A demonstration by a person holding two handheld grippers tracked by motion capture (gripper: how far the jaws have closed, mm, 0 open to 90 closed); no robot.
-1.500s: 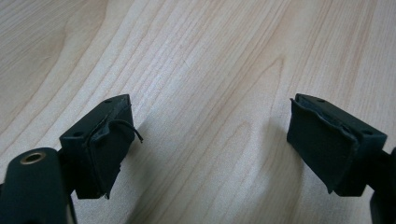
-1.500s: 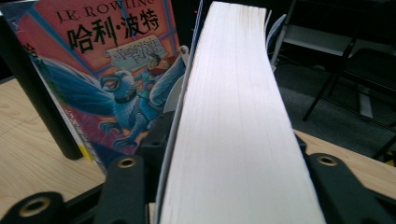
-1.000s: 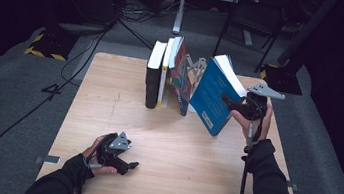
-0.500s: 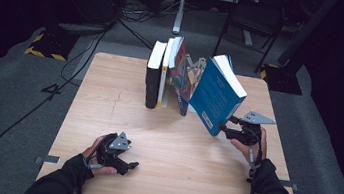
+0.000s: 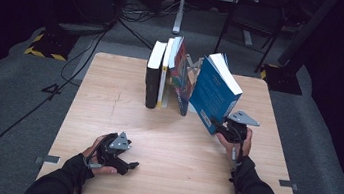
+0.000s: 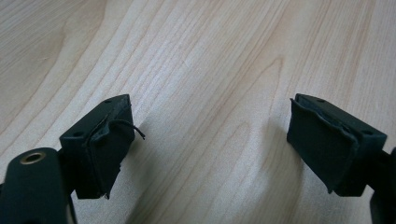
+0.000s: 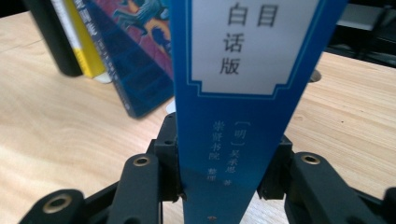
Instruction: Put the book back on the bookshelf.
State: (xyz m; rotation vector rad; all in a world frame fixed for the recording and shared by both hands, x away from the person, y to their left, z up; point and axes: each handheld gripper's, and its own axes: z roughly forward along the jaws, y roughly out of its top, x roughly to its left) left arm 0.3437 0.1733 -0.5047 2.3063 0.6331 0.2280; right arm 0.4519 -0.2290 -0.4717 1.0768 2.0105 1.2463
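A blue book point(image 5: 213, 92) stands tilted on the wooden table point(image 5: 110, 94), right of a row of upright books. My right gripper point(image 5: 222, 126) grips its lower end from the right. In the right gripper view the blue spine point(image 7: 247, 93) with white characters fills the gap, and my right gripper point(image 7: 219, 175) has just been closing, its pads now pressing both covers. My left gripper point(image 5: 126, 161) lies on the table near the front left edge. Its jaws point(image 6: 205, 140) are open, with only bare wood between them.
The row holds a black book point(image 5: 153, 77), a yellow-edged book point(image 5: 165, 71) and a colourful one point(image 5: 179, 75) leaning on a metal bookend point(image 5: 193, 65). Behind the table are a chair point(image 5: 253, 22) and floor cables point(image 5: 91, 41).
My right gripper has slid down the blue book's spine to its lower end and its jaws have narrowed onto it. The book has kept its place. The left hand has not moved.
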